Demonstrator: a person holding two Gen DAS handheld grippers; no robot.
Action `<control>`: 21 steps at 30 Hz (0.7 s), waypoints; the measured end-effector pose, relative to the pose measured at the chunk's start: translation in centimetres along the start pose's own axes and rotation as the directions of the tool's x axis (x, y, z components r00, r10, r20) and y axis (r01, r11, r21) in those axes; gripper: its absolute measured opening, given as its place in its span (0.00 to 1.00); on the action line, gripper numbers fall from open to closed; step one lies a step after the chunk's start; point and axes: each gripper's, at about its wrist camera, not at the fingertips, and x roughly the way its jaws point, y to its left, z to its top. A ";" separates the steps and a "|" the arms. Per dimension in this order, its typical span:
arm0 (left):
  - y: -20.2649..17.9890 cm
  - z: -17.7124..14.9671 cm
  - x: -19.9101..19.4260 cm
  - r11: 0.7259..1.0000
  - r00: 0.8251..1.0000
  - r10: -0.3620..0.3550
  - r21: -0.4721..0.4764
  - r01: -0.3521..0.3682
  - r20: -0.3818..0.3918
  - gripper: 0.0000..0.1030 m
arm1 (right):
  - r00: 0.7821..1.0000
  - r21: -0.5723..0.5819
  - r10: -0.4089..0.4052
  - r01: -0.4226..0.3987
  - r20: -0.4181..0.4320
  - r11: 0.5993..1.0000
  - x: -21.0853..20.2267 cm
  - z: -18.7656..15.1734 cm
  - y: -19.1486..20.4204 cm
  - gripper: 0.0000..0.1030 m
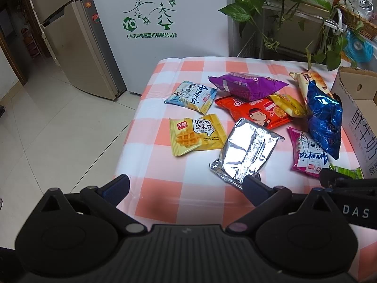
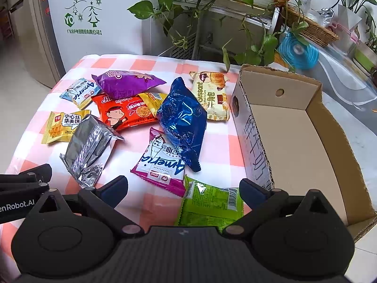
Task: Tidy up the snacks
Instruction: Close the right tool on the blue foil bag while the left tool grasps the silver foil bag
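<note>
— Both sets of jaws gape, empty. That green packet (image 2: 209, 202) lies on the tabletop (image 2: 150, 202), between the right gripper (image 2: 183, 186) tips, beside the box (image 2: 315, 127).
— Light, crinkly, slippery — pinch its sealed edge.

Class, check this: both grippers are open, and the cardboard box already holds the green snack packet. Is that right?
Not quite. The right wrist view shows the cardboard box empty; the green snack packet lies on the tablecloth between the open right gripper's fingers. The left gripper is open too.
</note>
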 end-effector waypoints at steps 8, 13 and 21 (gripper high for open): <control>-0.1 0.0 0.0 1.000 1.000 -0.003 0.004 0.003 0.002 0.97 | 1.000 0.002 0.005 -0.005 -0.001 1.000 0.0 0.0 -0.1 1.00; -0.2 0.0 -0.2 1.000 1.000 -0.017 0.003 0.017 0.001 0.97 | 1.000 0.000 0.015 -0.015 0.001 1.000 -0.1 0.0 -0.3 1.00; -0.5 -0.2 -0.2 0.999 0.999 -0.048 -0.001 0.048 -0.005 0.97 | 1.000 0.004 0.029 -0.029 0.000 1.000 0.0 -0.2 -0.9 1.00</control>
